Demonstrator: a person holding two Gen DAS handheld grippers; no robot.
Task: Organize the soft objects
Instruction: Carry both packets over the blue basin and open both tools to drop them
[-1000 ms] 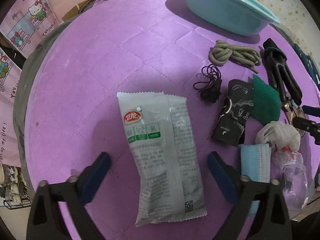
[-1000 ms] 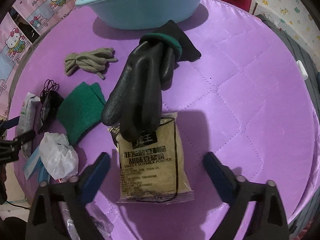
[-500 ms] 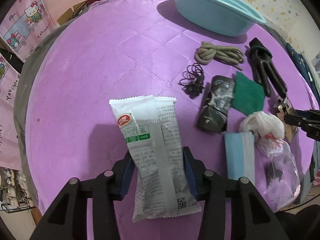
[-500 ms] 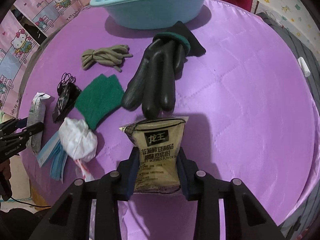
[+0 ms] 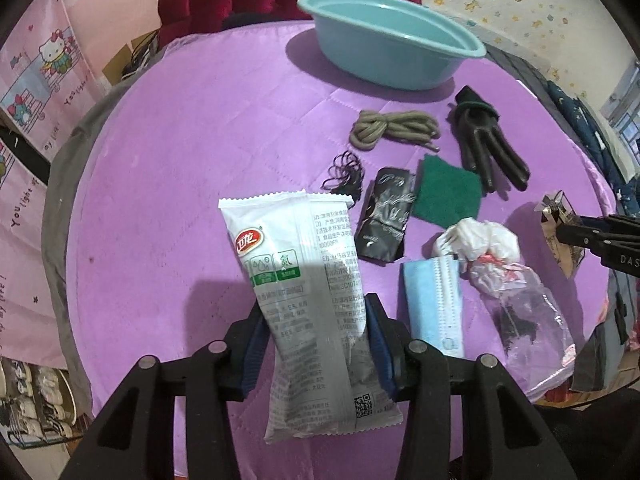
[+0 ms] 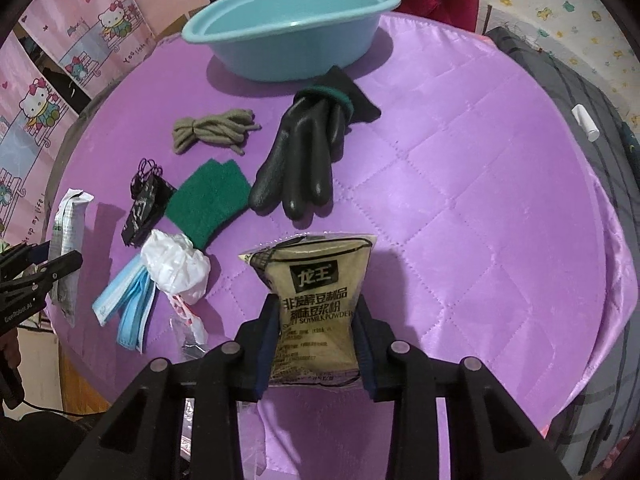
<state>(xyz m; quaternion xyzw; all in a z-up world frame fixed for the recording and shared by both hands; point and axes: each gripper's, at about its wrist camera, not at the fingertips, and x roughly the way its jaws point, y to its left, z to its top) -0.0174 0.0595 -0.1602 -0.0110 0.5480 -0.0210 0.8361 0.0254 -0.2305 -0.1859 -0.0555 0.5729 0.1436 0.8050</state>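
Two snack-style packets hang clamped, one in each gripper, above a purple quilted table [image 6: 480,200]. The left gripper [image 5: 316,344] is closed on a grey-white sachet [image 5: 304,280], its long axis running straight ahead toward the teal basin [image 5: 384,60], which lies ahead and to the right of it. The right gripper [image 6: 316,340] pinches a tan pouch [image 6: 320,300] across its lower half — the basin [image 6: 288,36] sits dead ahead of it, slightly left, beyond a black glove [image 6: 304,152]. By appearance the right gripper has the more direct run to the basin. The pouch reads "SOYMILK POWDER" under Chinese characters; the sachet carries a red oval logo and a QR code, its small print illegible.
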